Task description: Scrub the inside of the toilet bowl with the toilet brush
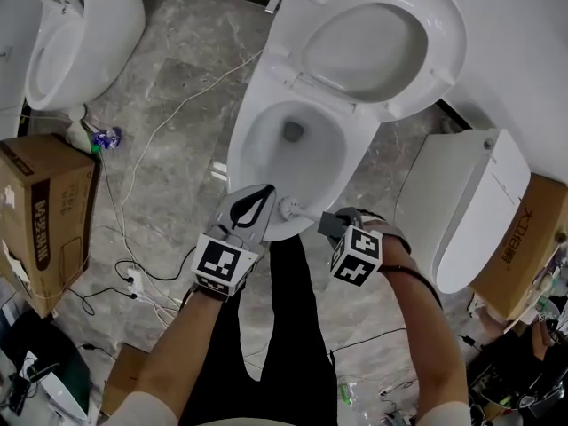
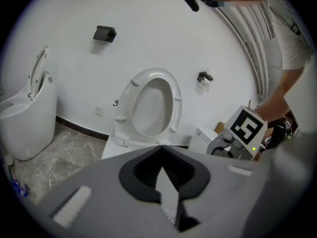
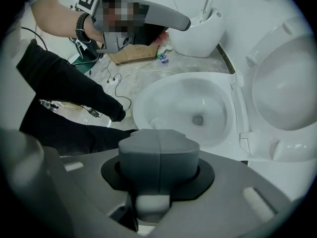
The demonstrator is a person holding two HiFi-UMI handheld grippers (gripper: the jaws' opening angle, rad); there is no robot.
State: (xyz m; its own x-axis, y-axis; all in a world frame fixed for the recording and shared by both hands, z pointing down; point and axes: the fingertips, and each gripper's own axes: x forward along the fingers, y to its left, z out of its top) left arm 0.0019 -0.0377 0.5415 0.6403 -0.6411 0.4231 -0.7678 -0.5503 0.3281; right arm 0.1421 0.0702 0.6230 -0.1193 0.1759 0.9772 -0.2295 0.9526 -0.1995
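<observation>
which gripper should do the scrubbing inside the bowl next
Right. The right gripper is already shut on the toilet brush, whose head sits at the near rim of the toilet bowl. The left gripper has its jaws together and holds no brush.

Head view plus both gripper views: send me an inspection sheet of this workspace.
Surface: grey marbled floor tiles, no spill seen.
Job's things: white ceramic toilet bowl, lid up; white toilet brush, head at the bowl's near side.
Clutter: brown cardboard box; second white toilet; loose white seat unit.
Grippers: left hand-held gripper shut, empty; right hand-held gripper shut on the brush handle.
Cables: white cable and black leads trail across the floor.
Surroundings: white wall.
</observation>
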